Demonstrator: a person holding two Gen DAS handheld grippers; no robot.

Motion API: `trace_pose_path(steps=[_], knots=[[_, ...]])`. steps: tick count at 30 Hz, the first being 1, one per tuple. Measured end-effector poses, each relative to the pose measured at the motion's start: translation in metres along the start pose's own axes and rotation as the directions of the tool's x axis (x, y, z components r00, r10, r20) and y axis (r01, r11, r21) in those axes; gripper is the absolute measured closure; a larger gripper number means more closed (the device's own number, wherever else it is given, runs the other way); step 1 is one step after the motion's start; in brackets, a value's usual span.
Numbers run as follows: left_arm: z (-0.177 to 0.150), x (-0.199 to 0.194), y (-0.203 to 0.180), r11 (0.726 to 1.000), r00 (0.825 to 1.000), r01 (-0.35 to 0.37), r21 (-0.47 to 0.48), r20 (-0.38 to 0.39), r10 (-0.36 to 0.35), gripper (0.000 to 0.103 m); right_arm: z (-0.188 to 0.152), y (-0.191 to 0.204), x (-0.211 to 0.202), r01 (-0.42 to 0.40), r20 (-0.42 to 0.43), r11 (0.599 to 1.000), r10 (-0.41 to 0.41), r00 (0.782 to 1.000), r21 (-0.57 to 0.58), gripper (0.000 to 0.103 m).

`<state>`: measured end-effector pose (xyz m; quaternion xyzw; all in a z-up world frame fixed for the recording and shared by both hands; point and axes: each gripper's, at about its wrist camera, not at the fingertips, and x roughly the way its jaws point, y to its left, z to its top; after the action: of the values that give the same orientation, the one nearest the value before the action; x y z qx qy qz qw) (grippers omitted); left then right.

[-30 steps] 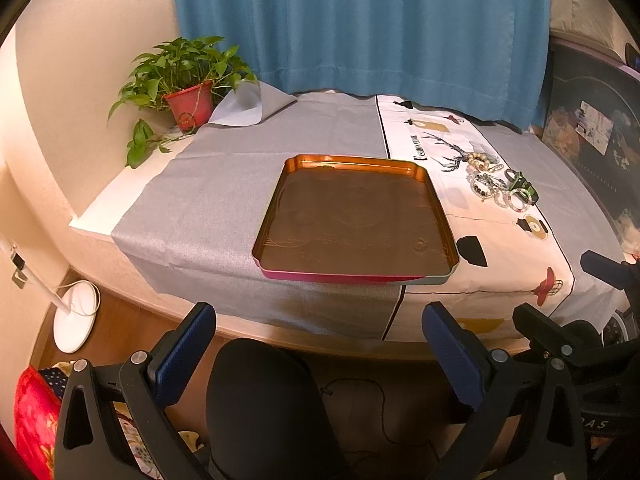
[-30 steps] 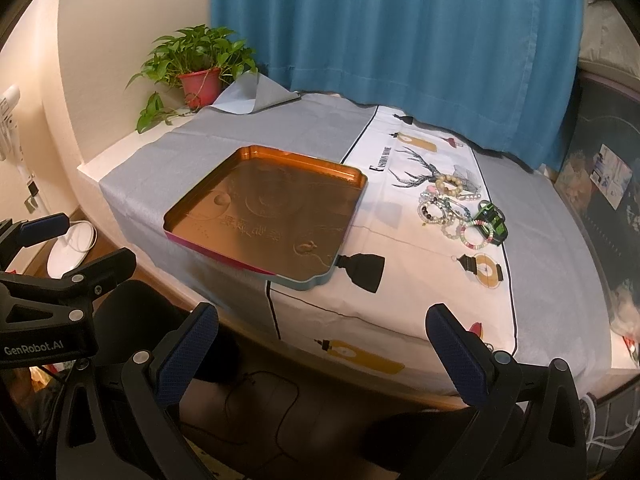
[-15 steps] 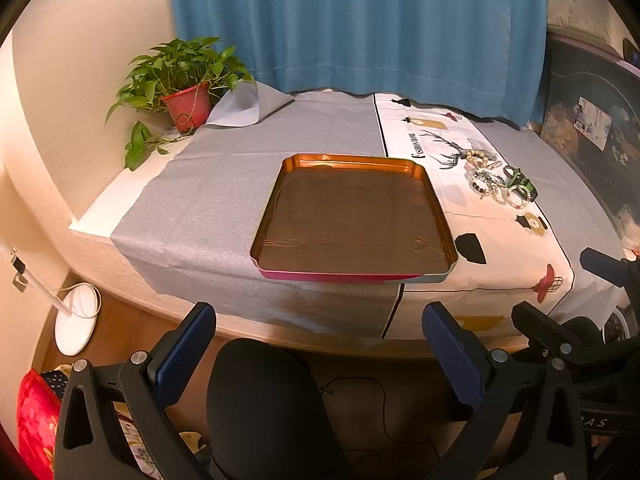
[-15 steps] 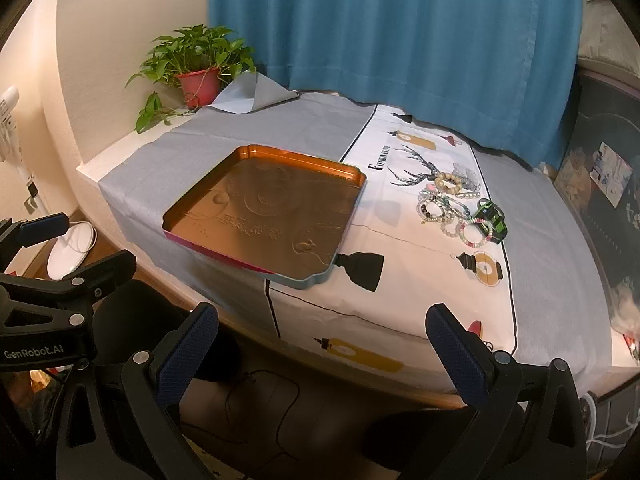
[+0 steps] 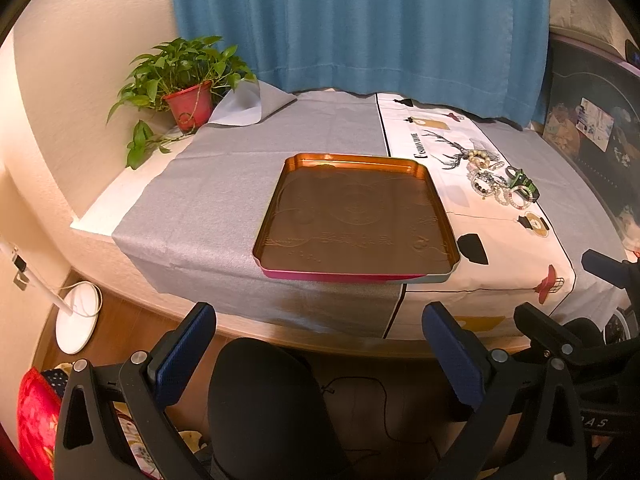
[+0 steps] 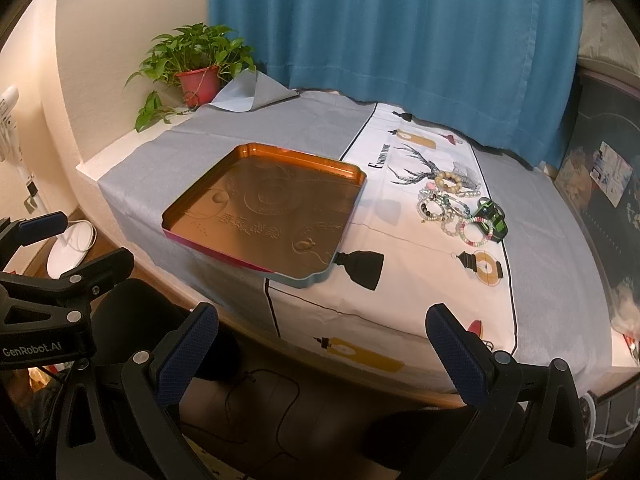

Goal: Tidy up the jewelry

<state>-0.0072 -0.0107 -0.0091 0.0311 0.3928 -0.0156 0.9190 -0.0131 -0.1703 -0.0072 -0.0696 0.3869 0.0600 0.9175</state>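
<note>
Left gripper (image 5: 318,354) jaws spread wide, nothing between them, held low in front of the table edge, off the table. Right gripper (image 6: 320,354) likewise spread, empty, also short of the table. In the right wrist view the left gripper's black frame sits at lower left; in the left wrist view the right gripper's frame shows at lower right.

Black chair back (image 5: 264,408) directly below the left gripper, between it and the table front. Thin black cable (image 6: 260,390) on the floor under the table edge. White round lamp base (image 5: 76,324) on the wood floor to the left; red patterned cloth (image 5: 36,420) at the far lower left.

On the table: grey cloth (image 5: 224,200) on the left part, white printed cloth (image 6: 420,280) with deer and lantern drawings on the right. Orange tin tray (image 5: 448,236) sits near the front edge, straddling the seam of the two cloths, its near edge slightly overhanging; inside bare, embossed pattern only.

Jewelry pile (image 6: 452,208) lies on the white cloth right of the tray, apart from it: beaded bracelets bunched together, a green-and-black piece (image 6: 492,216) touching the right end. Individual pieces too tangled to count.

Far back left: potted plant (image 5: 184,84) in a red pot by the wall, a folded-up corner of grey cloth just beside it. Blue curtain (image 6: 400,40) behind the table. Dark printed board (image 5: 588,128) at the right.
</note>
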Motion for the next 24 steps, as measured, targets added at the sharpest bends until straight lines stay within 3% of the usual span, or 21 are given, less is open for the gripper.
trace_pose_path(steps=[11,19,24], knots=[[0.0,0.001,0.0,1.0,1.0,0.001,0.001,-0.005,-0.001,0.0,0.013,-0.002,-0.003,-0.003,-0.006,1.0,0.003,1.0,0.002,0.0],[-0.004,0.001,0.002,1.0,1.0,-0.002,0.016,-0.021,0.002,0.0,-0.018,-0.002,0.005,-0.009,-0.012,1.0,0.009,1.0,0.013,0.0],[-0.001,0.003,-0.001,1.0,0.999,-0.005,0.028,-0.031,0.006,0.0,-0.006,-0.007,0.012,-0.012,-0.018,1.0,0.013,1.0,0.017,0.0]])
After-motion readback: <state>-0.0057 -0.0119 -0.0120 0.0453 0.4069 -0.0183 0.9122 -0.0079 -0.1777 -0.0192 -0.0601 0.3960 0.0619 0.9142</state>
